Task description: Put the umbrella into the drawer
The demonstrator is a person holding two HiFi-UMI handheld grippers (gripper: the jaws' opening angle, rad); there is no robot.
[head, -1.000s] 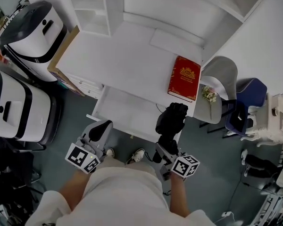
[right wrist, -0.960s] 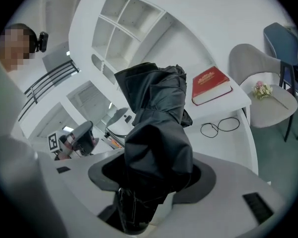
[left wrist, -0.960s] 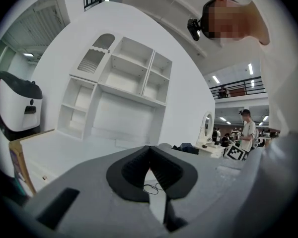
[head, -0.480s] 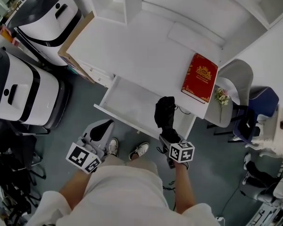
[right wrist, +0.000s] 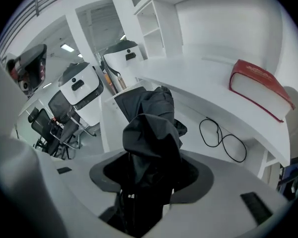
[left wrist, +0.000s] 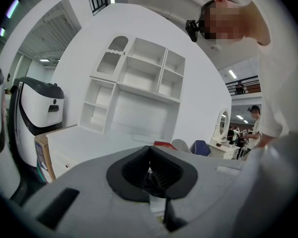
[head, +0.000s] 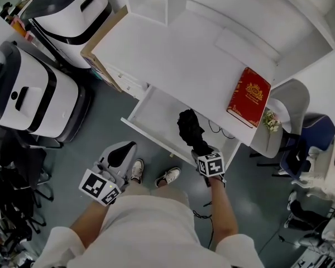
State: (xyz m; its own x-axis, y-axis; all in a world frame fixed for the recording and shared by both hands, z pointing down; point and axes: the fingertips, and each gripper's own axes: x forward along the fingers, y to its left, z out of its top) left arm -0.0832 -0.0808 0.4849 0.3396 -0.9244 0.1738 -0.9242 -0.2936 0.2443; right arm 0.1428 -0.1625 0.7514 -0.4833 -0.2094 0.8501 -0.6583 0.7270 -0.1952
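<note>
In the head view the right gripper holds the black umbrella over the open drawer of the white counter, and the left gripper hangs low, apart from it. In the left gripper view its fingers are pressed together on nothing. In the right gripper view the fingers pinch the umbrella, so I judge that lowering and release are left.
</note>
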